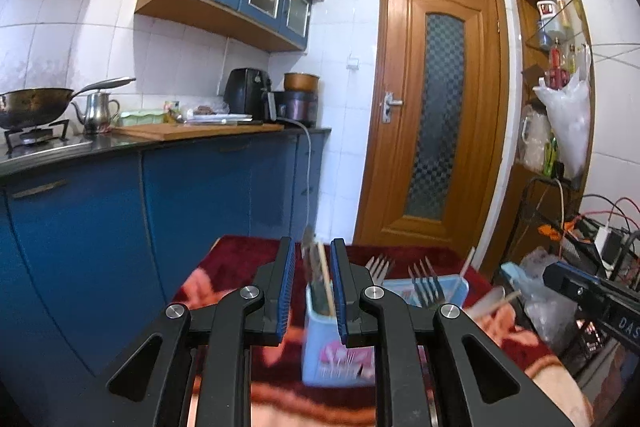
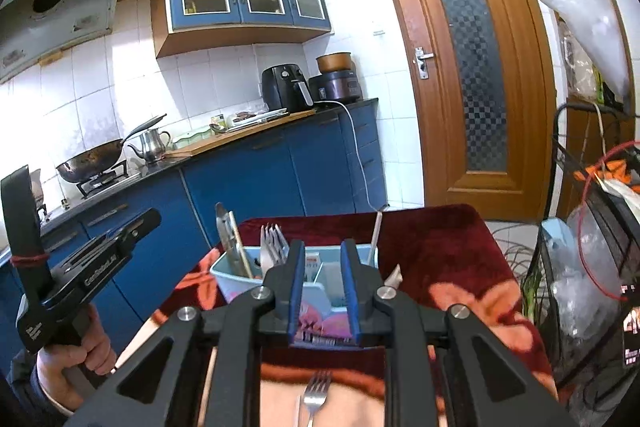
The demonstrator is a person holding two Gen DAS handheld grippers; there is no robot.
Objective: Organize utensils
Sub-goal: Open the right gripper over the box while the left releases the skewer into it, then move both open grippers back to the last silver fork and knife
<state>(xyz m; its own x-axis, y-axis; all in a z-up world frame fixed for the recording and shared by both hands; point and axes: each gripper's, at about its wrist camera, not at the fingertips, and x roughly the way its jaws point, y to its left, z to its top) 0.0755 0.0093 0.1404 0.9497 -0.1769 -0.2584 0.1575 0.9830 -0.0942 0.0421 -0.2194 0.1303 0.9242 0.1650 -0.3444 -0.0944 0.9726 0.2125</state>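
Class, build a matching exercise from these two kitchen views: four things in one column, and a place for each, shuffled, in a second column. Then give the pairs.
Things
1. dark metal wok
2. lone steel fork
3. light blue plastic utensil caddy
4. black air fryer

Places
A. on the red floral cloth, holding forks
B. on the gas stove
C. at the far end of the counter
D. flat on the cloth nearest the camera, outside the caddy

Pairs: 1-B, 2-D, 3-A, 4-C
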